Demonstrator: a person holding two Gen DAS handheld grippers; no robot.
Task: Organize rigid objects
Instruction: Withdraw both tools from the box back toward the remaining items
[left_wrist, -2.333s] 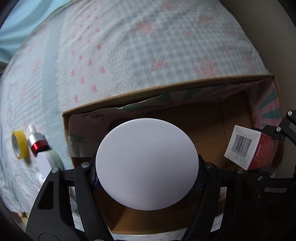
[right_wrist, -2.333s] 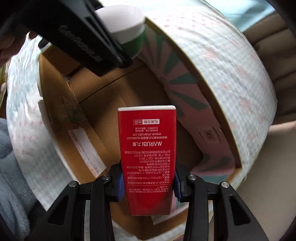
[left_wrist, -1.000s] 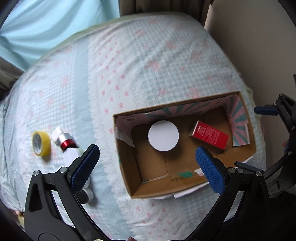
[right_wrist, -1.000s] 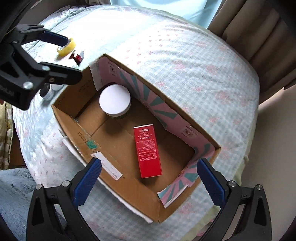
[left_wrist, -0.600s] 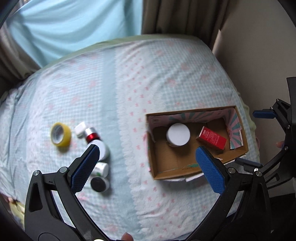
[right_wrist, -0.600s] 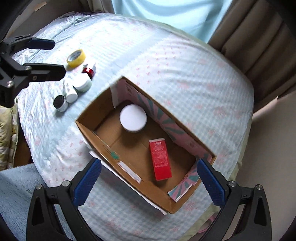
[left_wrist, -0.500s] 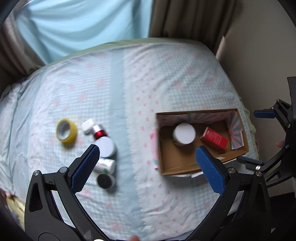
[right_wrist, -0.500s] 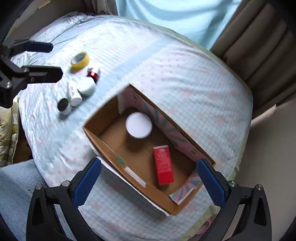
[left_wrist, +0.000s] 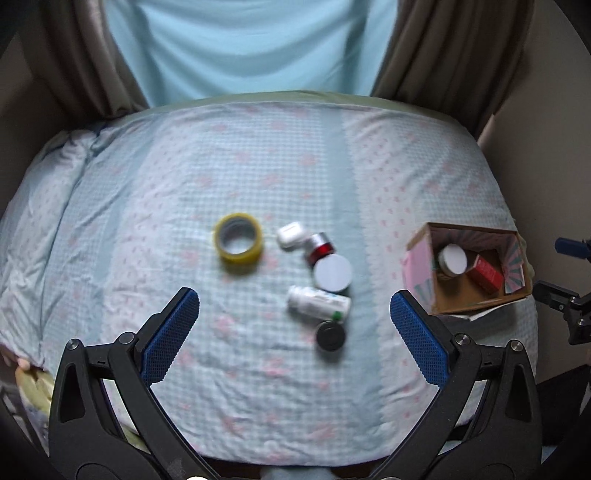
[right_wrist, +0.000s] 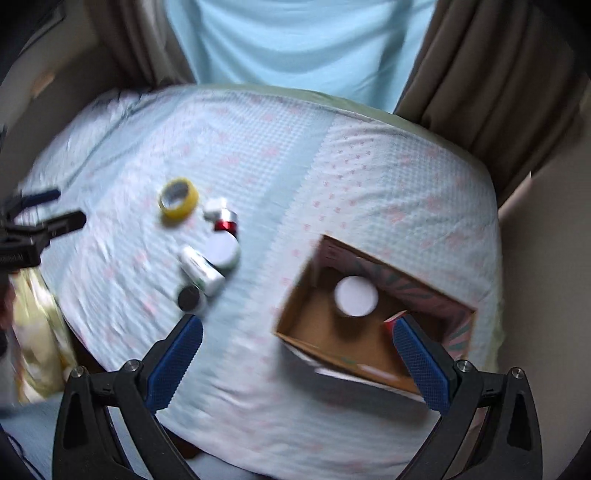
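Note:
A cardboard box (left_wrist: 421, 275) (right_wrist: 306, 343) sits on the bed at the right; inside are a white-lidded jar (left_wrist: 453, 258) (right_wrist: 356, 296) and a red carton (left_wrist: 487, 274). On the bedspread lie a yellow tape roll (left_wrist: 239, 243) (right_wrist: 178, 201), a small white case (left_wrist: 290, 235), a red-and-silver cap (left_wrist: 320, 249) (right_wrist: 226, 222), a white-lidded jar (left_wrist: 332, 273) (right_wrist: 222, 249), a white bottle on its side (left_wrist: 318, 301) (right_wrist: 201, 274) and a black-lidded jar (left_wrist: 331, 335) (right_wrist: 190, 299). My left gripper (left_wrist: 294, 332) is open and empty, high above the loose items. My right gripper (right_wrist: 295, 358) is open and empty above the box's left edge.
The bed (left_wrist: 184, 155) carries a light blue checked cover with pink marks. A pale blue curtain (left_wrist: 251, 48) between brown drapes hangs behind it. A wall (left_wrist: 546, 147) stands at the right. A yellowish cloth (right_wrist: 40, 332) lies at the bed's left edge.
Both grippers let go of the white-lidded jar and the red carton inside the box, opened, and drew back and up. The left gripper's view has swung left over the loose items.

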